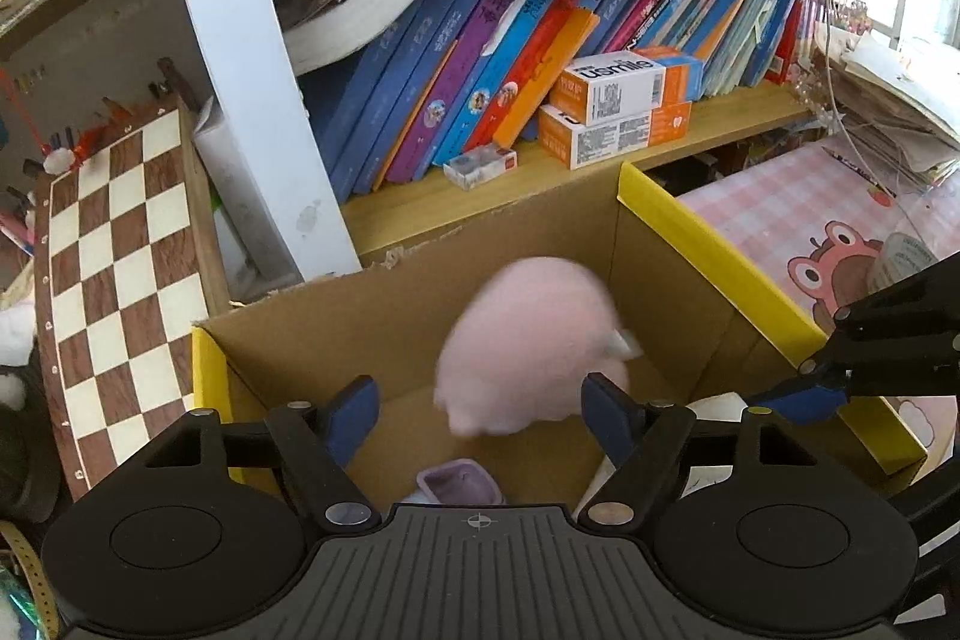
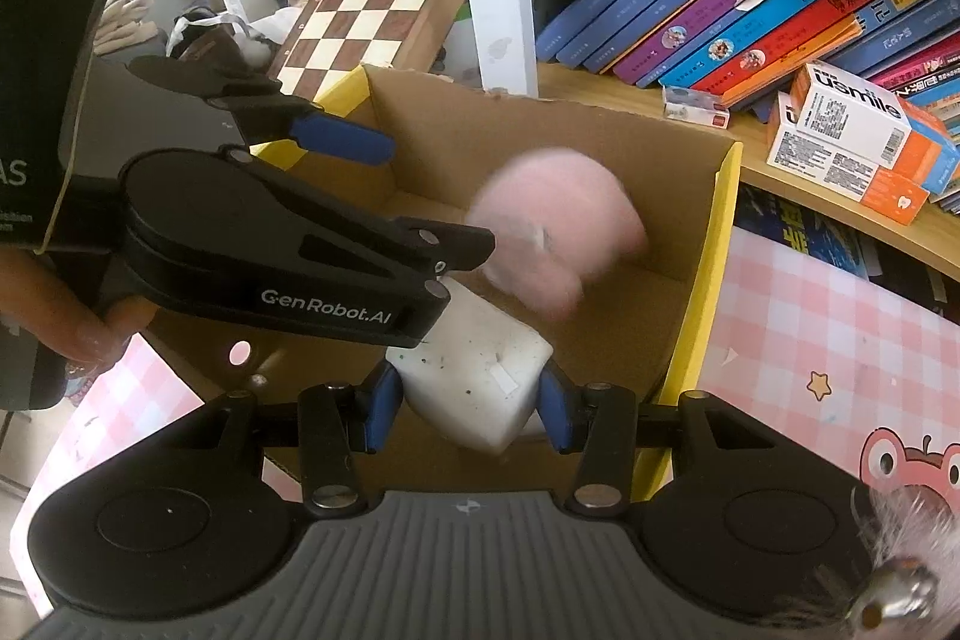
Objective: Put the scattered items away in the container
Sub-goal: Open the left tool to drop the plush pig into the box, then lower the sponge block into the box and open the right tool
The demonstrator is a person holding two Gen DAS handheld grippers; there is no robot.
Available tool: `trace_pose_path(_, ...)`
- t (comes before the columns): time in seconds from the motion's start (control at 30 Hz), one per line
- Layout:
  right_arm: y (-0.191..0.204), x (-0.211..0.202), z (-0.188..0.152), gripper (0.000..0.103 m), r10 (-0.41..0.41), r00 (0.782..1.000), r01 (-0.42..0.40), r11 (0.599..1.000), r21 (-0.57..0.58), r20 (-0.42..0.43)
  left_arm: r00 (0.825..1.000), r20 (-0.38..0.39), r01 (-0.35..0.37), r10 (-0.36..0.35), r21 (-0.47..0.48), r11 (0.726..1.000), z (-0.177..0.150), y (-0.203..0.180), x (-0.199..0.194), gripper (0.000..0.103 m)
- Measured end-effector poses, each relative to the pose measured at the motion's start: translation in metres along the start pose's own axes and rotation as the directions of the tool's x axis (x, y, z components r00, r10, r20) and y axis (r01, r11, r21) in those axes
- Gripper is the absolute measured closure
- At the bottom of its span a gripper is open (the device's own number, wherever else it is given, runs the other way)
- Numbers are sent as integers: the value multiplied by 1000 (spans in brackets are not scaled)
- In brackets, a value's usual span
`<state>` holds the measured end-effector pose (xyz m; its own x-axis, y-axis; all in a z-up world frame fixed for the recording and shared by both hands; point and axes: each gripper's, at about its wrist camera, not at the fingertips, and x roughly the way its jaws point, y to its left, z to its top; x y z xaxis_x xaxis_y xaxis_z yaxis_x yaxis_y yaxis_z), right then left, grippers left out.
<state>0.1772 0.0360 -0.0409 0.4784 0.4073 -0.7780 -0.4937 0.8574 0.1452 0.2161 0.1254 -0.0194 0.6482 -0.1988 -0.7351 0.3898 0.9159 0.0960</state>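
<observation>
A cardboard box (image 1: 708, 250) with yellow-edged flaps stands open below both grippers; it also shows in the right wrist view (image 2: 714, 220). A pink plush toy (image 1: 528, 346) is blurred inside the box, free of my left gripper (image 1: 480, 403), which is open above it. The plush also shows in the right wrist view (image 2: 558, 220). My right gripper (image 2: 471, 412) is shut on a white squarish block (image 2: 480, 382) held over the box's near side. A small lilac case (image 1: 459, 481) lies on the box floor.
A shelf of leaning books (image 1: 510, 40) and orange-white boxes (image 1: 618, 106) stands behind the cardboard box. A chessboard (image 1: 120, 280) leans at the left. A pink checked tablecloth (image 2: 828, 340) covers the table at the right.
</observation>
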Motion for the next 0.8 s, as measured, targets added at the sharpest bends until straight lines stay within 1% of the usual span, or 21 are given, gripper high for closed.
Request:
trace_pose_path(0.13,0,0,1,58,-3,1000,3,1000,-1,2,1000,3,-11,11,-7,1000,-2,2,-5,25)
trace_pose_path(0.17,0,0,1,58,-2,1000,2,1000,0,2,1000,5,-15,15,-11,1000,-3,2,-7,24)
trace_pose_path(0.2,0,1,2,58,-2,1000,2,1000,0,3,1000,8,-19,19,-14,1000,-4,3,-9,21)
trace_pose_path(0.27,-1,2,3,58,-3,1000,3,1000,-1,3,1000,13,-26,26,-20,999,-6,5,-14,19)
trace_pose_path(0.53,1,8,9,58,-6,1000,6,1000,-18,2,998,26,-61,62,-45,997,-7,18,-26,17)
trace_pose_path(0.7,5,14,20,58,-10,1000,11,997,-77,17,996,40,-80,83,-61,995,-6,22,-33,15)
trace_pose_path(0.8,5,25,27,58,-28,1000,28,993,-116,7,995,39,-84,87,-64,994,-7,22,-34,14)
